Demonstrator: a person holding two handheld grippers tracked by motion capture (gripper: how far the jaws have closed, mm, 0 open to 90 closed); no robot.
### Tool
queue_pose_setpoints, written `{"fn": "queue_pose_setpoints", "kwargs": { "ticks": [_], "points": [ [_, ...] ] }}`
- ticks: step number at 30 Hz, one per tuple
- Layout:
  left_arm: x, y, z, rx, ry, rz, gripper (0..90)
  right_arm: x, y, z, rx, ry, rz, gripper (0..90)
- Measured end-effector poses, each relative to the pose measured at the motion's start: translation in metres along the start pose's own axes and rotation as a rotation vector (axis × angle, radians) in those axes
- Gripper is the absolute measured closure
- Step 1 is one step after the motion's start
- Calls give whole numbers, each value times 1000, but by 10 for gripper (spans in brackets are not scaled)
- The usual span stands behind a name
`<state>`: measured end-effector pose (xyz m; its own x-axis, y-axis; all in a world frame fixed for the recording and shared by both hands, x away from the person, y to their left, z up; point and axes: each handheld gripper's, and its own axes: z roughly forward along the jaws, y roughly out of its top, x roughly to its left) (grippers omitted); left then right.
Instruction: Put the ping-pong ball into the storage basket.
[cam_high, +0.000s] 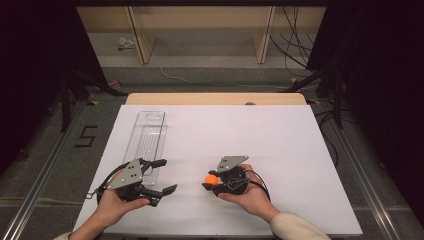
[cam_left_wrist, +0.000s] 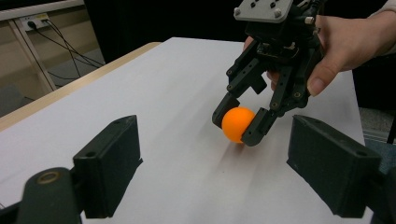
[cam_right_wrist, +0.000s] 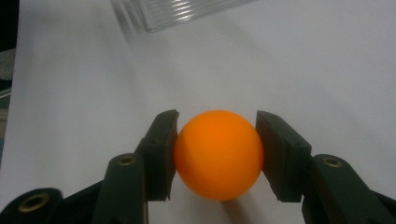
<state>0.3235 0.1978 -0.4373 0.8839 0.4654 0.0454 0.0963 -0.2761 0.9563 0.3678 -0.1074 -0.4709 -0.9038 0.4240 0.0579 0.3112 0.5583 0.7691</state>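
Observation:
An orange ball (cam_high: 211, 179) (cam_left_wrist: 237, 123) (cam_right_wrist: 218, 153) sits between the two black pads of my right gripper (cam_high: 210, 180) (cam_left_wrist: 236, 125) (cam_right_wrist: 217, 151), which is shut on it just above the white table sheet (cam_high: 260, 145). A hand holds that gripper at the front middle of the table. My left gripper (cam_high: 163, 176) (cam_left_wrist: 212, 170) rests at the front left with its jaws wide open and nothing between them. It points toward the ball from a short way off.
A clear plastic tray (cam_high: 146, 137) (cam_right_wrist: 177, 11) lies lengthwise along the left side of the sheet, just behind the left gripper. The wooden table edge (cam_high: 215, 98) runs along the far side. Cables and stand legs lie on the floor around.

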Motion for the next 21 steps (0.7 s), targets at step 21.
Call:
{"fn": "queue_pose_setpoints", "kwargs": {
  "ticks": [21],
  "points": [
    [-1,0,0,1,-2,5,167,-6,11,-11,-56,-30,12,512]
  ]
}}
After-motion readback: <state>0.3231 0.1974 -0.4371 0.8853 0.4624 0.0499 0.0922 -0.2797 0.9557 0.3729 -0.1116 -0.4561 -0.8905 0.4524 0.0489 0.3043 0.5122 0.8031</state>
